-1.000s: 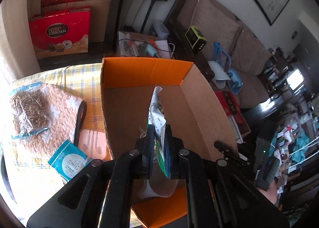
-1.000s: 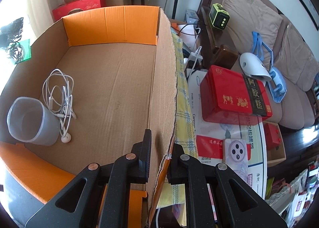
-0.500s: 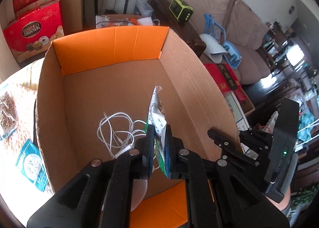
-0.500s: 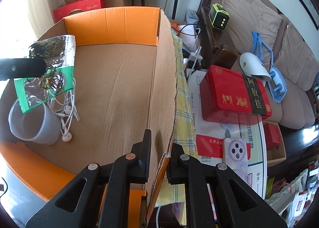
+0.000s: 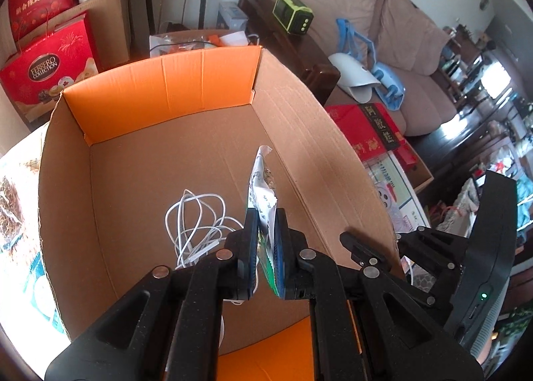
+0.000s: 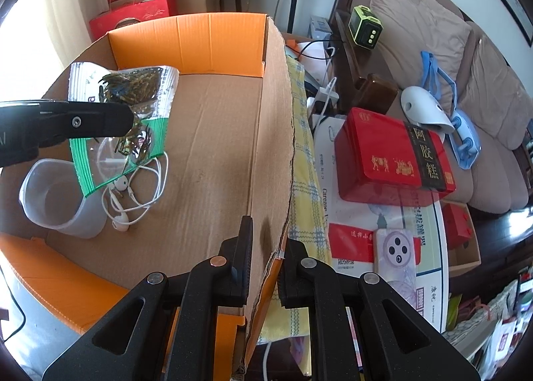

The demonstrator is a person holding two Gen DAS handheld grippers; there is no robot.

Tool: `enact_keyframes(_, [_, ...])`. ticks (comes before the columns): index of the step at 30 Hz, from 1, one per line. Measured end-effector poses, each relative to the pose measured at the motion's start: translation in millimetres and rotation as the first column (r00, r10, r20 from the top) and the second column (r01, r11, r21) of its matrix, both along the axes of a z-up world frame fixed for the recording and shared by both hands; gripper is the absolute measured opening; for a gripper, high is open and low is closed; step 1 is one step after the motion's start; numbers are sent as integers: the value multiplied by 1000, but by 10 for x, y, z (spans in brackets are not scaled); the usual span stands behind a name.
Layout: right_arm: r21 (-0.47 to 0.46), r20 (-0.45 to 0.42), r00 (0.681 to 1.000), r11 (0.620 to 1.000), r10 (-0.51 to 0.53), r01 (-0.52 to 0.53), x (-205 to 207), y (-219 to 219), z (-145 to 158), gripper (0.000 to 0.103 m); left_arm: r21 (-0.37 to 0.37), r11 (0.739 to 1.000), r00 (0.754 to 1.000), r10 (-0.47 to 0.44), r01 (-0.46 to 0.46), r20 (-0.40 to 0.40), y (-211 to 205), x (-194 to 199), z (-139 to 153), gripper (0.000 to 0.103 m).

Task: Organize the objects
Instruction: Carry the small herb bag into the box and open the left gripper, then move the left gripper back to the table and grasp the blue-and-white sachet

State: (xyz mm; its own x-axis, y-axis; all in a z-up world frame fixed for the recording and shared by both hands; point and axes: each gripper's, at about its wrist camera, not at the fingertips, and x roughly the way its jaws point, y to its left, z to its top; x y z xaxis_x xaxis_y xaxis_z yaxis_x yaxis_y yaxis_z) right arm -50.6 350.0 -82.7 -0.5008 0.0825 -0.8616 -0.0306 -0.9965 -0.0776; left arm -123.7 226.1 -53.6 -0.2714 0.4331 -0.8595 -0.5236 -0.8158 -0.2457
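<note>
Red tin (image 6: 393,154) rests on the glass table (image 6: 429,224), with a phone (image 6: 396,254) near it. Green cube device (image 6: 364,28) stands beside the brown sofa (image 6: 416,21).

Inside the cardboard box (image 6: 213,154), the right and far floor lies bare; white earphones (image 6: 133,188) and a plastic cup (image 6: 56,201) crowd the near-left corner

One box (image 6: 273,134) – pouch (image 6: 133,104), cup (image 6: 56,194), earphones (image 6: 133,188)

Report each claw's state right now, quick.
Left claw: shut on the tea packet, held over the cardboard box.
Right claw: shut on the box's side wall.
</note>
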Motion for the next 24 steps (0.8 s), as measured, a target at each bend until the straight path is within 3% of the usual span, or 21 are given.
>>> enact_keyframes(7, [-5, 0, 1000, 1000, -4, 4, -8, -2, -2, 11, -65, 997, 999, -39, 41, 35, 227, 1, -168, 9])
enact_keyframes(9, [-5, 0, 1000, 1000, -3, 3, -8, -1, -2, 11, -80, 995, 998, -50, 53, 38, 266, 45, -192, 22])
enact_keyframes(11, [-5, 1, 1000, 1000, -3, 3, -7, -2, -2, 11, -58, 997, 998, -46, 48, 35, 239, 84, -174, 45])
enact_keyframes(13, [-5, 0, 1000, 1000, -3, 3, -5, -4, -3, 11, -29, 999, 999, -33, 34, 41, 183, 87, -145, 50])
enact_keyframes(22, [-5, 2, 1000, 1000, -2, 2, -10, -4, 4, 11, 43, 999, 999, 15, -17, 46, -158, -51, 74, 50])
enact_keyframes(24, [-5, 3, 1000, 1000, -2, 2, -13, -4, 1, 11, 49, 998, 999, 35, -36, 31, -275, -69, 139, 55])
